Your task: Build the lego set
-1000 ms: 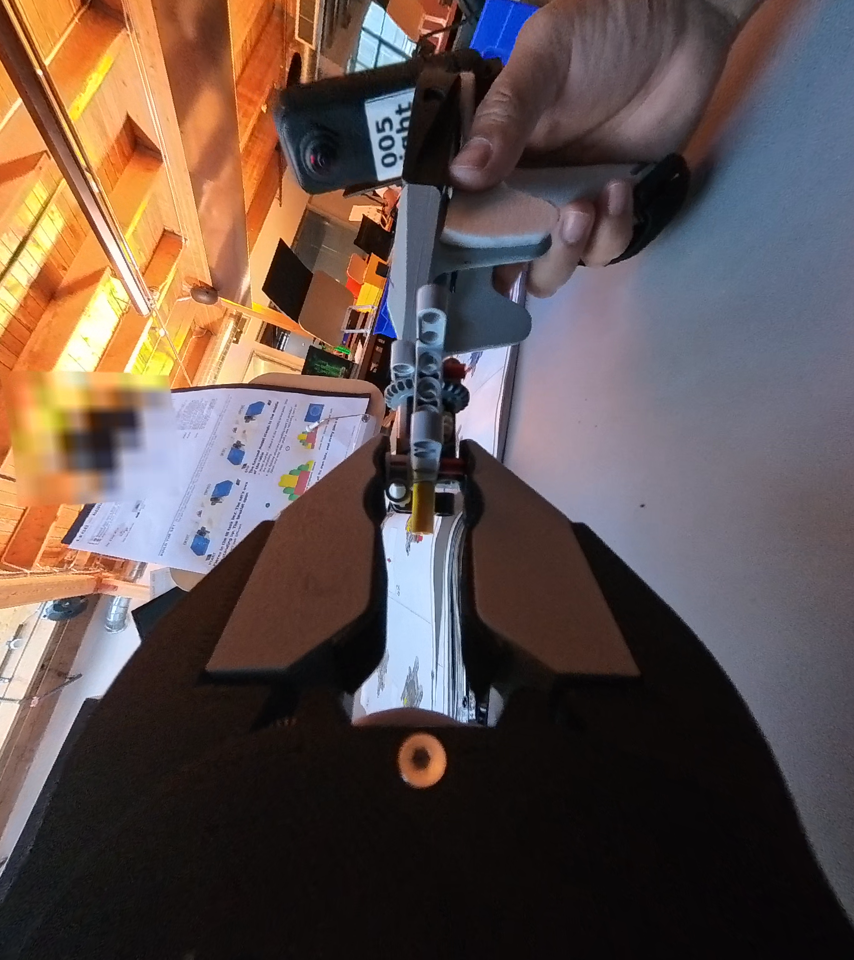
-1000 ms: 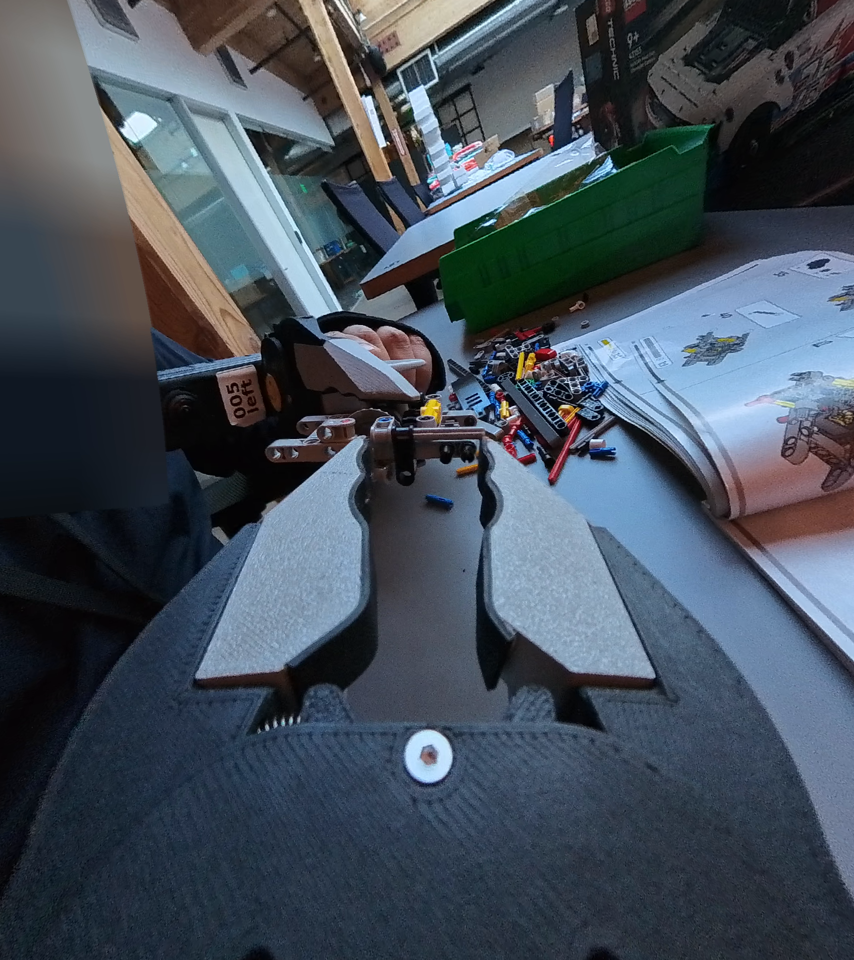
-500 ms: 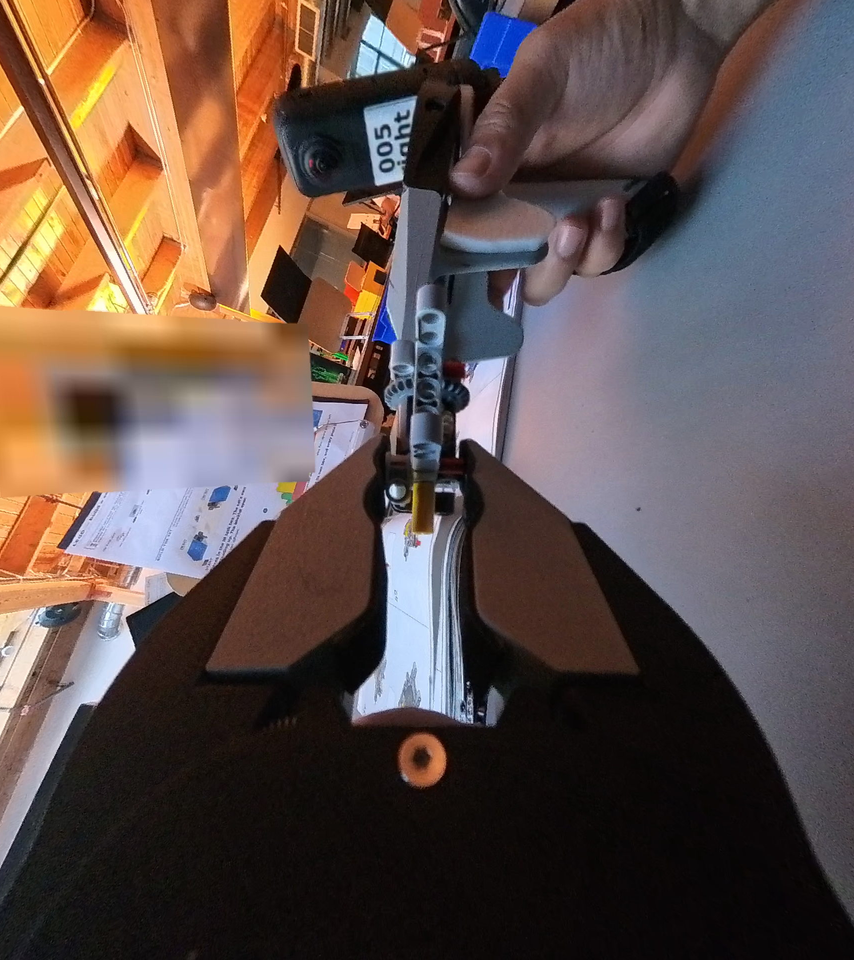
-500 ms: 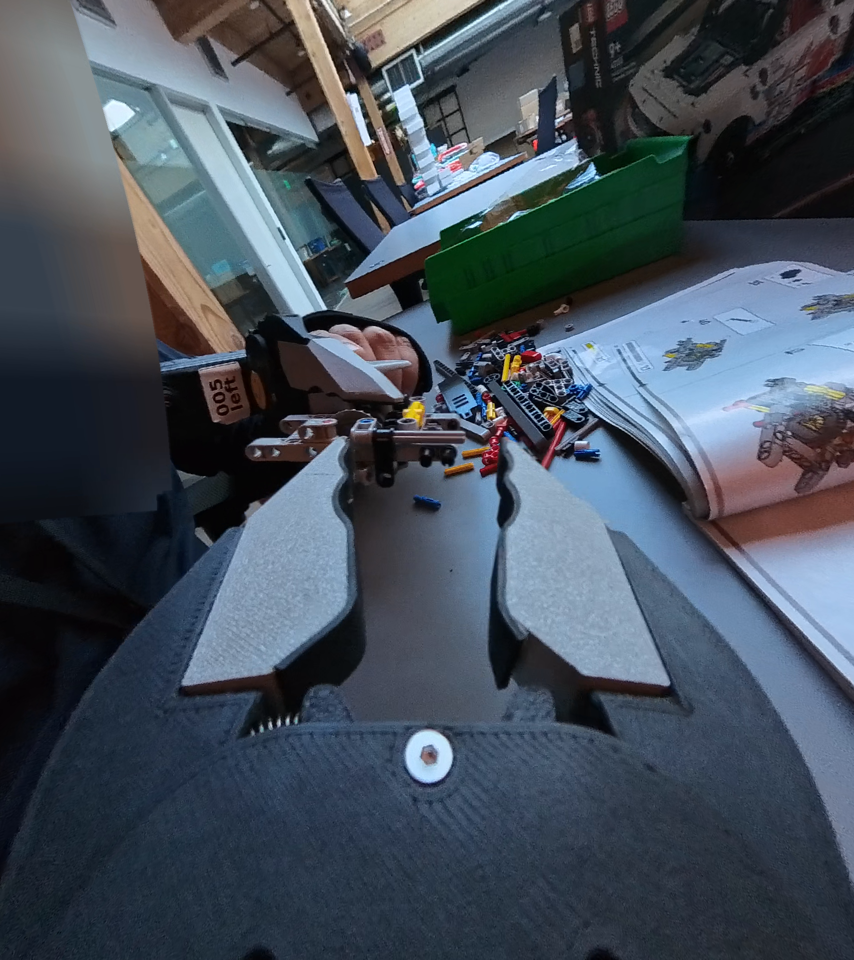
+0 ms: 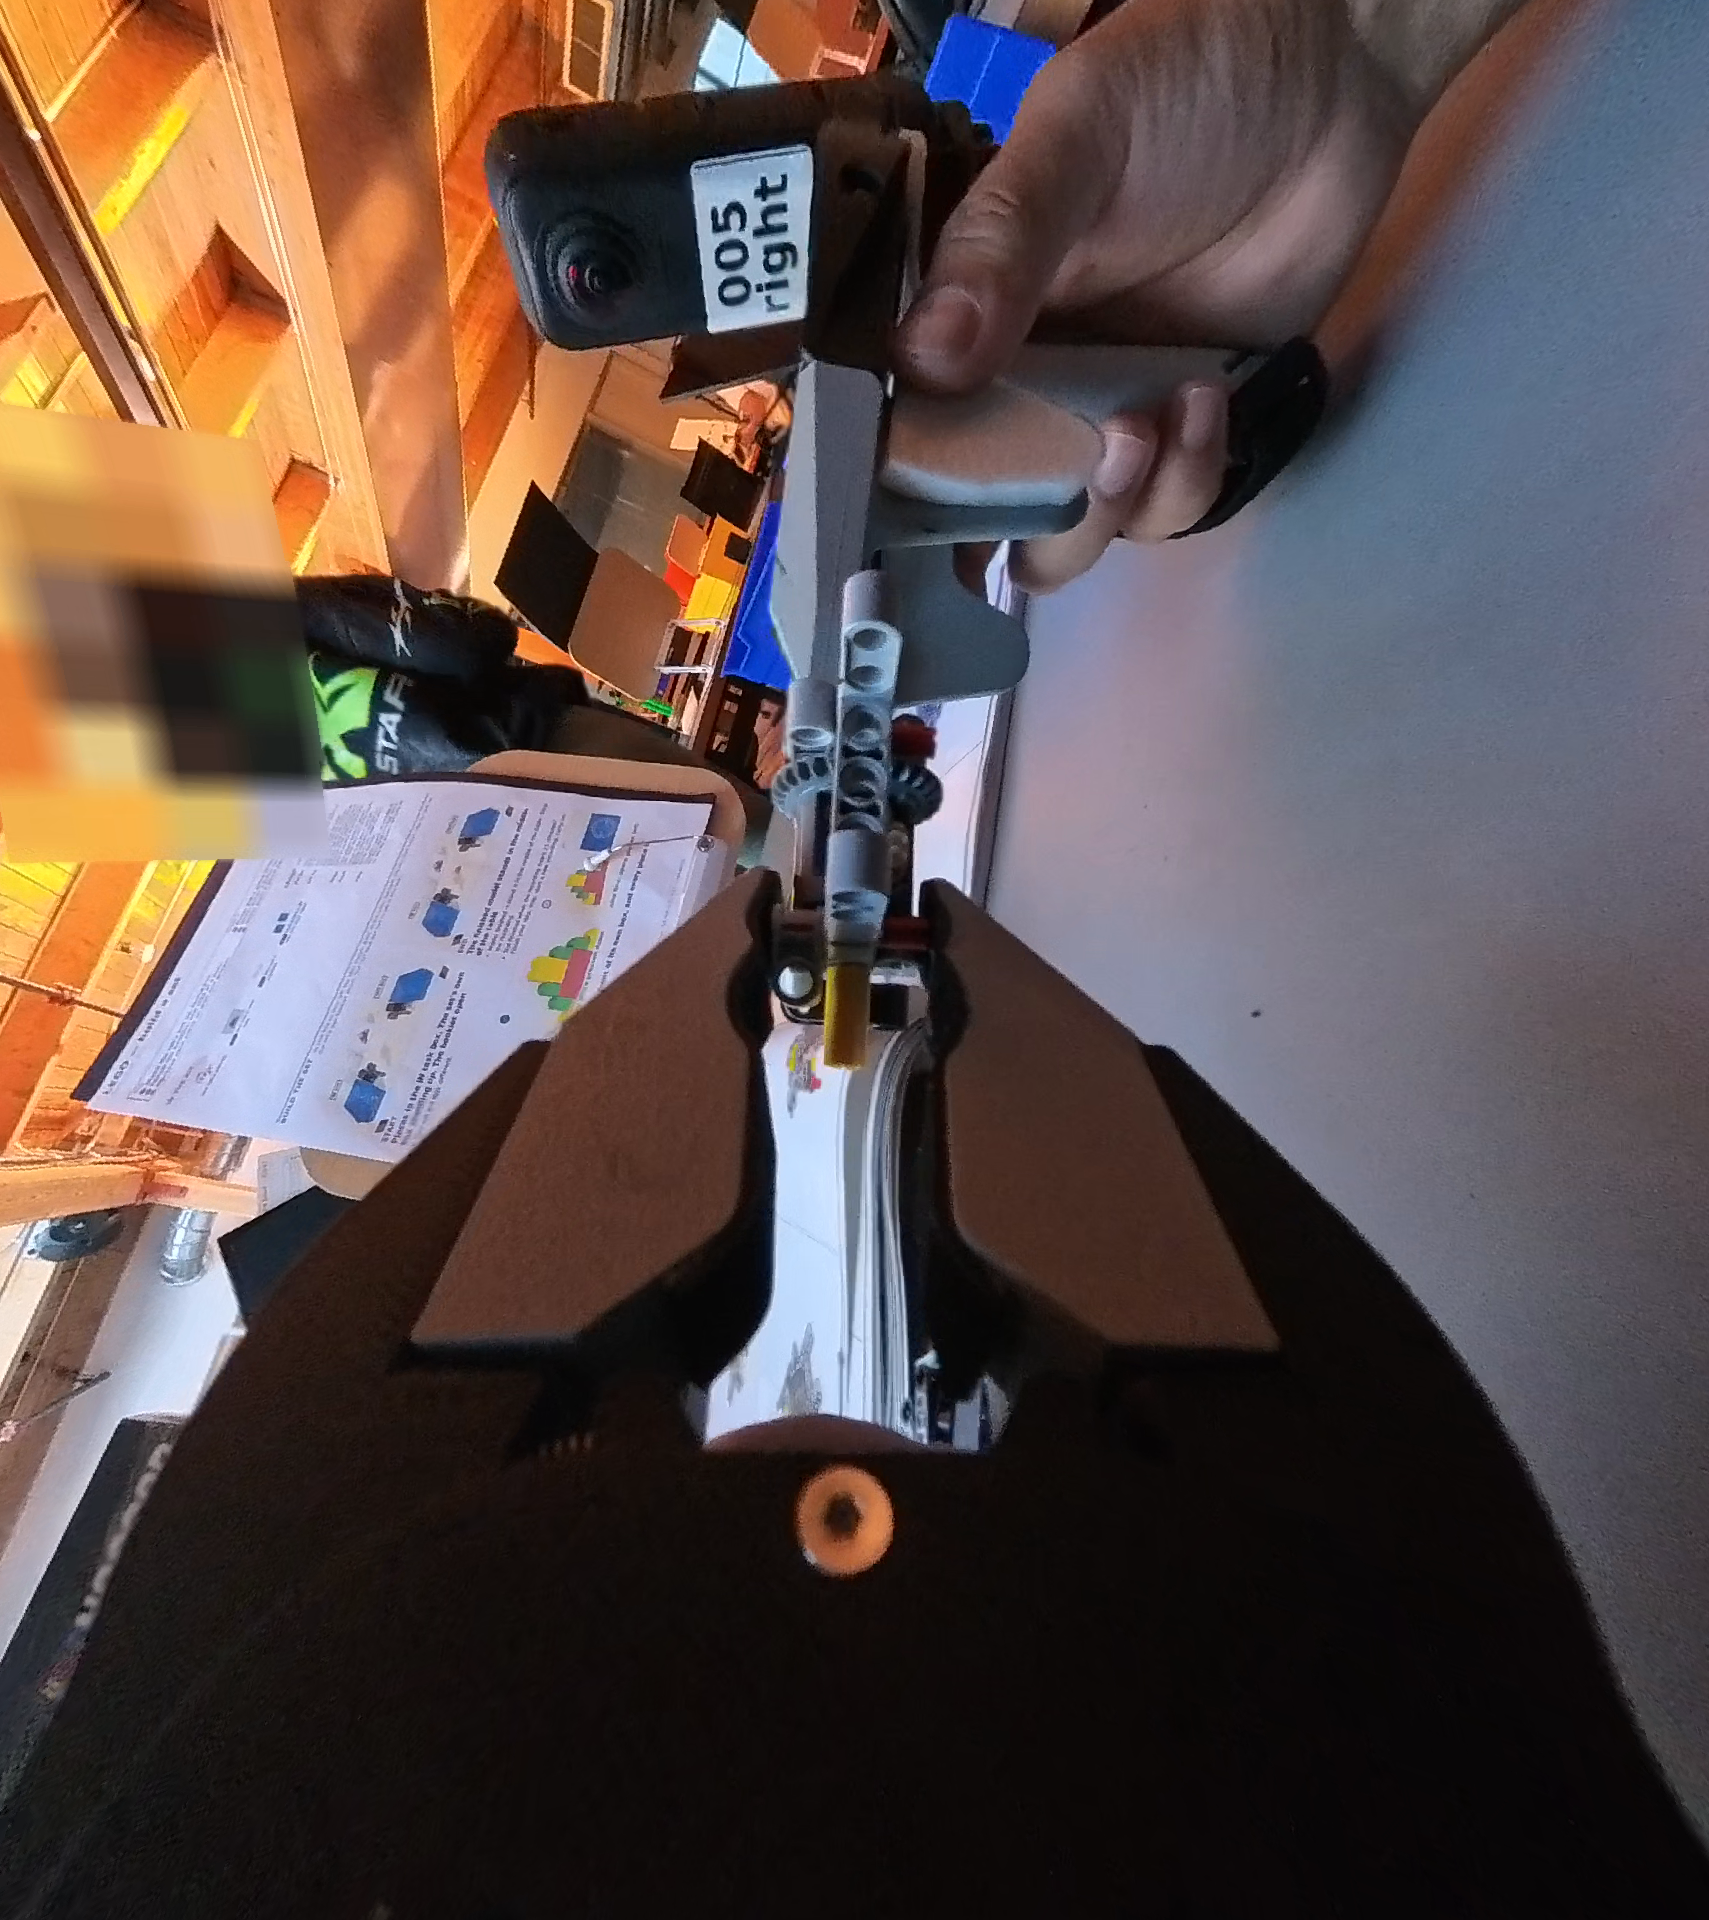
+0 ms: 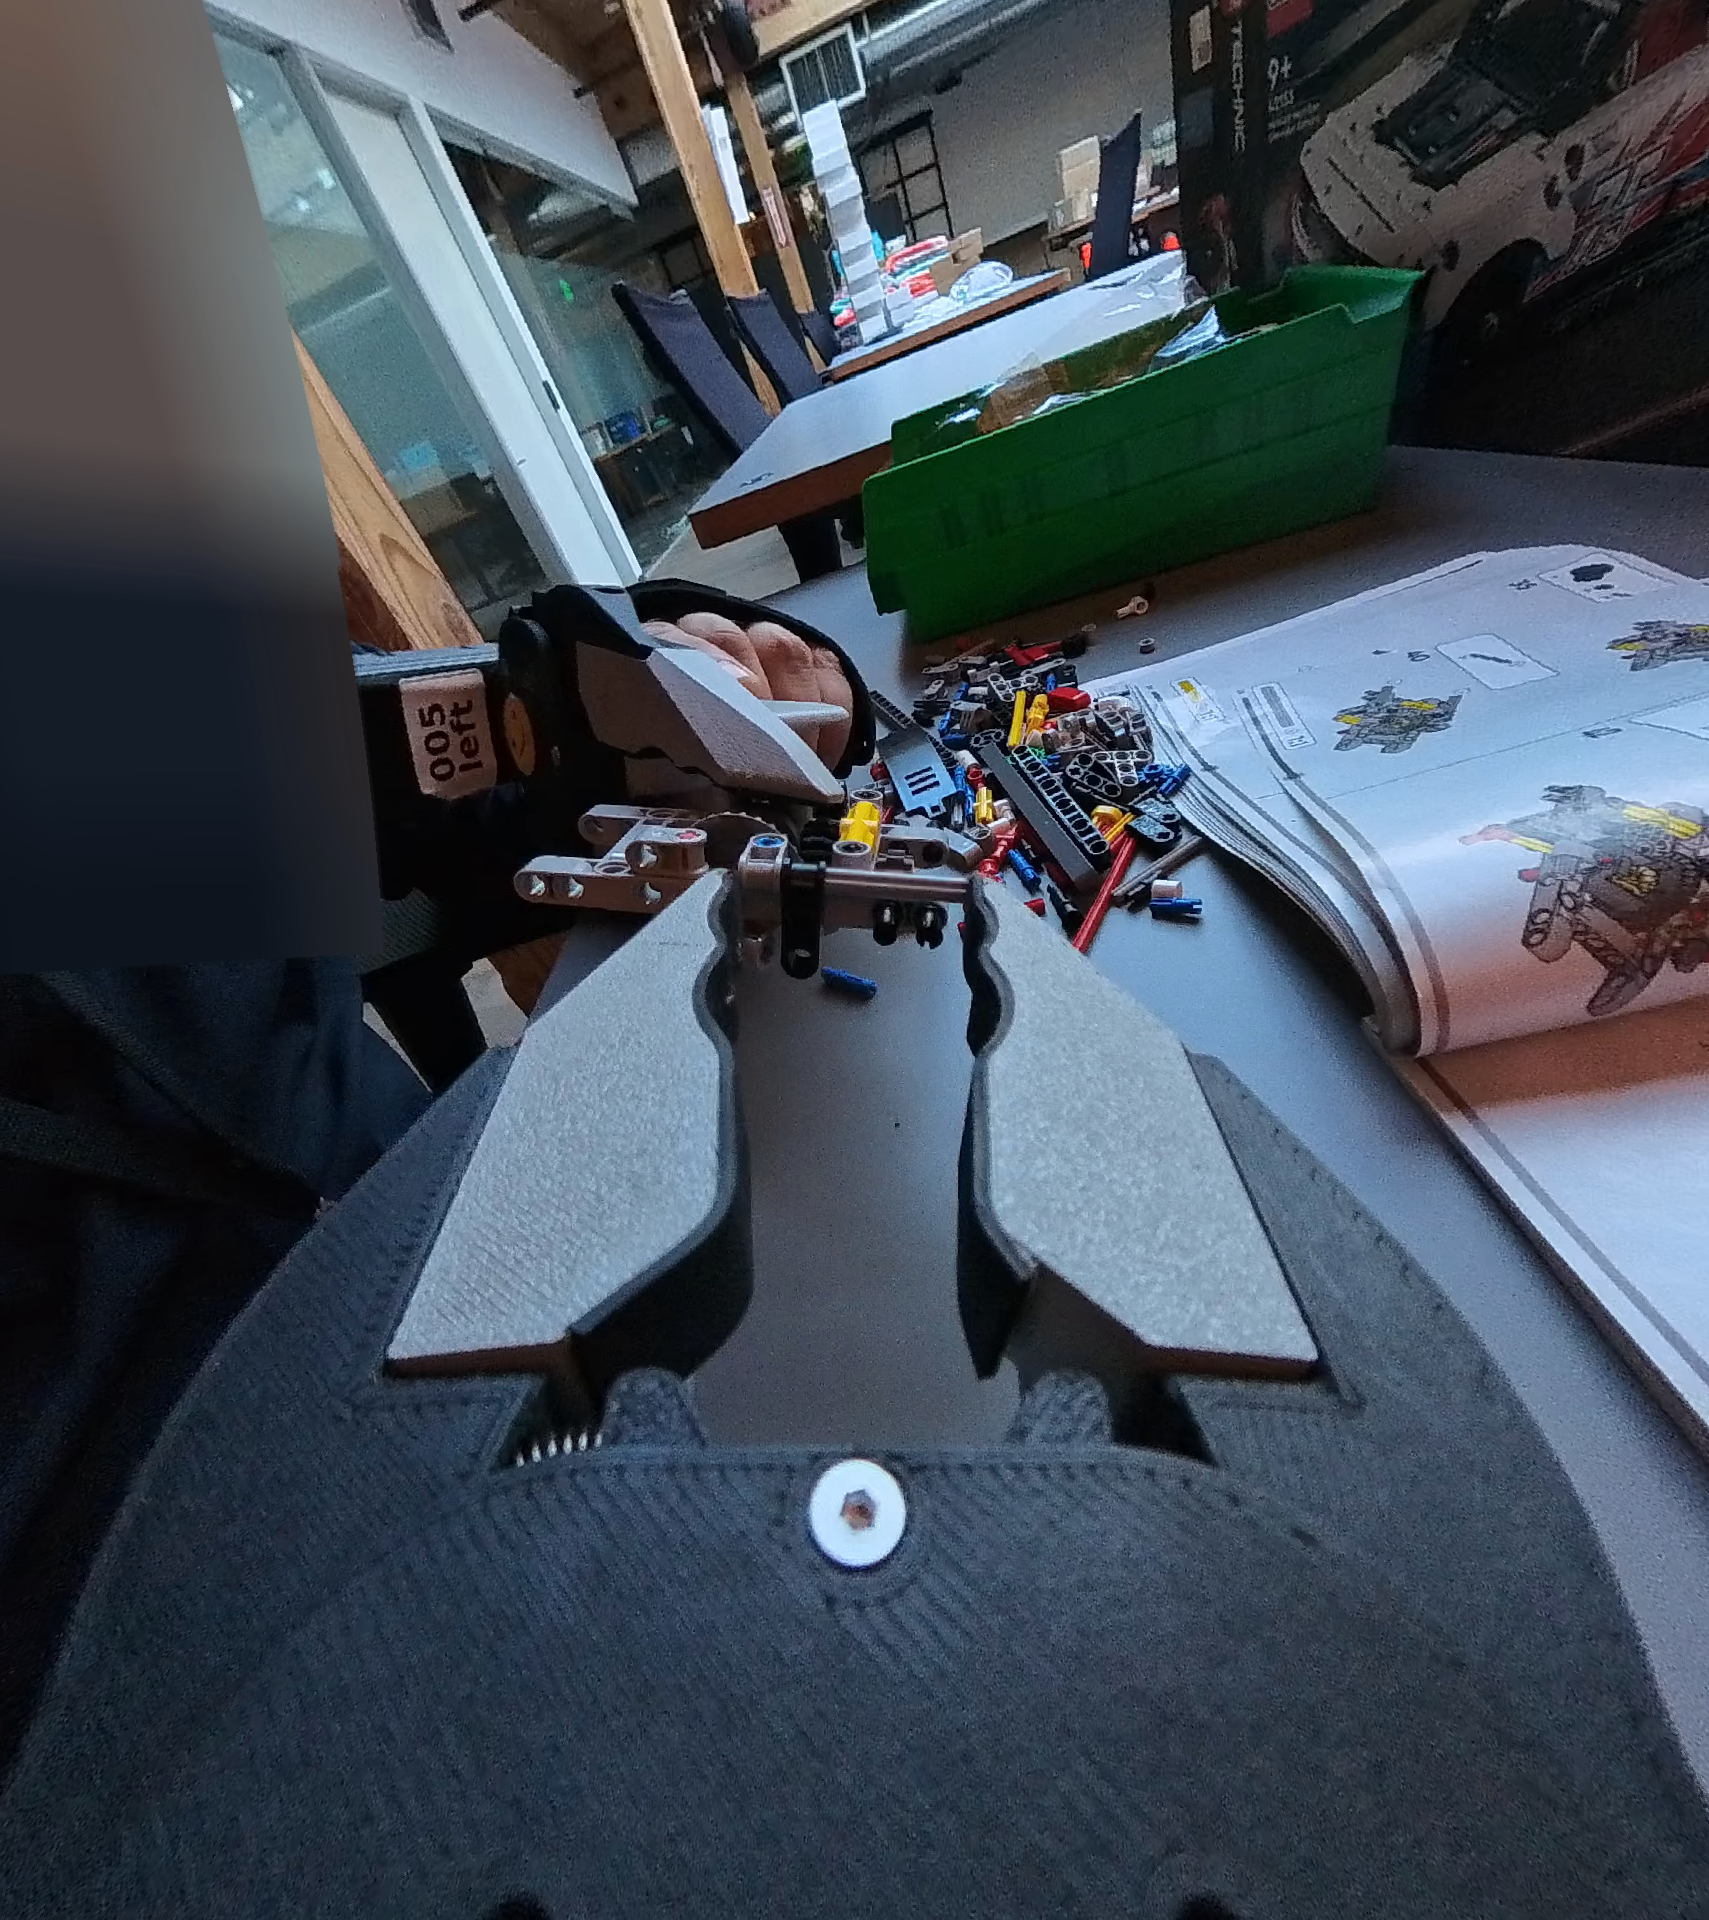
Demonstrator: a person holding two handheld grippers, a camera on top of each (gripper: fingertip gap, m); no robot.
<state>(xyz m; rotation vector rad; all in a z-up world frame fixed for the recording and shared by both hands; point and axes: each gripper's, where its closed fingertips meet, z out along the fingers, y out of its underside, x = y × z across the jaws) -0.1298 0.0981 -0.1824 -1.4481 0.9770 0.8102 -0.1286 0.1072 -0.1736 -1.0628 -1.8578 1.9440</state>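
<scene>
The left gripper (image 5: 850,940) is rolled onto its side, its two brown-lit fingers (image 5: 652,1049) narrowly parted and pressed against the sides of a small grey building-brick assembly (image 5: 855,831). The right gripper (image 6: 850,914) points level over the tabletop, its grey fingers (image 6: 611,1091) set wider, fingertips at either end of the assembly's grey axle. A bare hand (image 5: 1172,239) wraps the right gripper's handle, thumb along the top; another hand (image 6: 756,665) grips the left gripper's handle.
</scene>
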